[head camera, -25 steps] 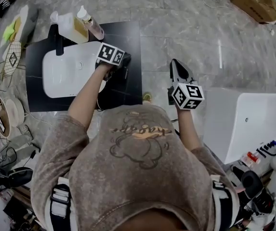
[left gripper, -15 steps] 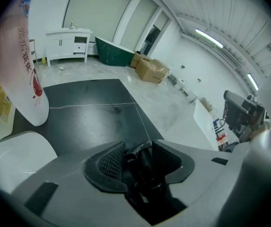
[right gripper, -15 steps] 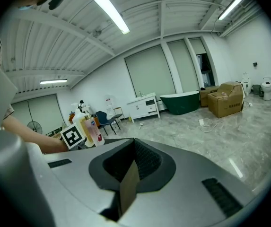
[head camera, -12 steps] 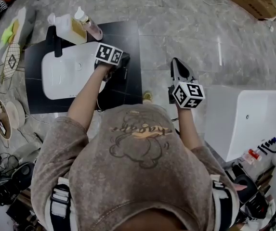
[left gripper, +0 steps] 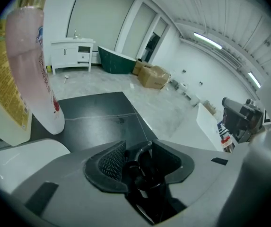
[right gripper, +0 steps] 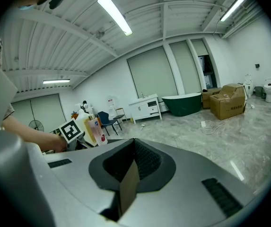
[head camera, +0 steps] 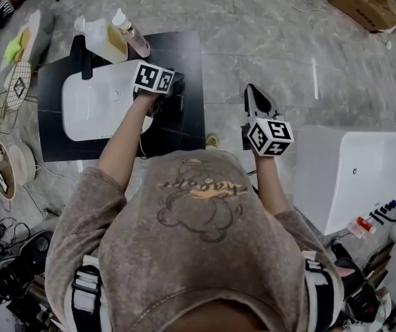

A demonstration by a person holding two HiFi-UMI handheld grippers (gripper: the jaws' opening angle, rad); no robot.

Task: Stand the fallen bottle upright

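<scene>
1. Bottle (left gripper: pixel 144 179) — biggest change is here. Your left gripper (left gripper: pixel 140 160) has just been closing its jaws and now stands roughly half shut. The dark glossy bottle sits between the pads and looks pinched. It is on the black counter (head camera: pixel 184 54), just beside the right edge of the white sink (head camera: pixel 87 109). The head view hides it under the gripper.
2. What that means: I read it as grasp made, uprighting not yet begun. I can't tell whether the bottle lies flat or is already tilted, because it is too dark against the counter.
3. Left gripper's place: barely shifted against the earlier head views. It is at the same spot by the sink's right edge, pointing steeply down, so no lift shows yet.
4. Right gripper (right gripper: pixel 131 167): unchanged, jaws together, holding nothing. It is parked off the counter over the floor (head camera: pixel 274 33), well apart from the bottle.
5. Yellow jug (head camera: pixel 106 40) and pink bottle (head camera: pixel 134 39): upright at the back of the counter, where they were. They stand near your left gripper, so swing the bottle's top up away from them.
6. Next move, as I judge it: confirm the pinch is firm on that glossy surface before you rotate — a slip would drop it back on the counter or into the sink.
</scene>
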